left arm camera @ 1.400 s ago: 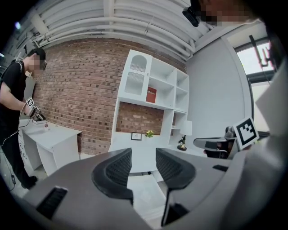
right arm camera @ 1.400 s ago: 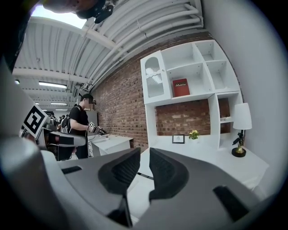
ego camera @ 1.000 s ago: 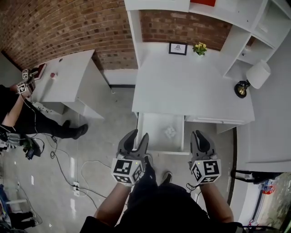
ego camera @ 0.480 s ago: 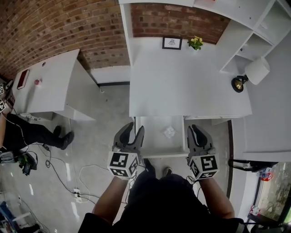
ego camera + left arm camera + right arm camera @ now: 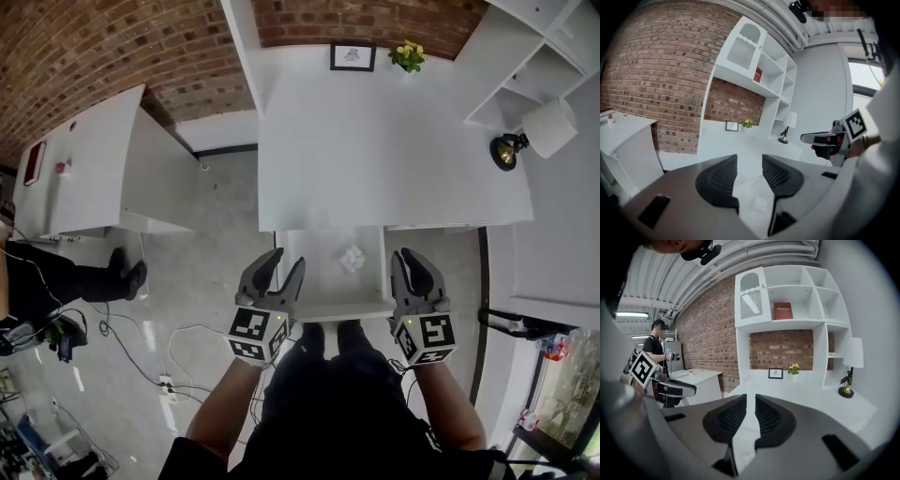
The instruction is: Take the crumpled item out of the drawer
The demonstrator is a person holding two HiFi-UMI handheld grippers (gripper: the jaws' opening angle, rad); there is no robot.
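Left gripper [image 5: 286,260] and right gripper [image 5: 410,258] flank drawer [image 5: 342,308], crumpled item [image 5: 352,257] inside indistinct.

Matt white furniture against rough brick.
The desk [image 5: 394,159] and drawer [image 5: 328,281] look smooth, painted matt white; the crumpled item [image 5: 352,258] reads as creased white paper (or tissue, hard to tell). The brick wall [image 5: 94,47] is rough and unglazed, the grey floor [image 5: 206,281] polished and glossy. The left gripper [image 5: 287,261] is matt grey plastic with dark ribbed pads [image 5: 721,178].

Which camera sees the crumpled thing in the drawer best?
Head view: it looks down into the open drawer at the crumpled thing. Left gripper view shows only a faint blur; right gripper view, nothing.
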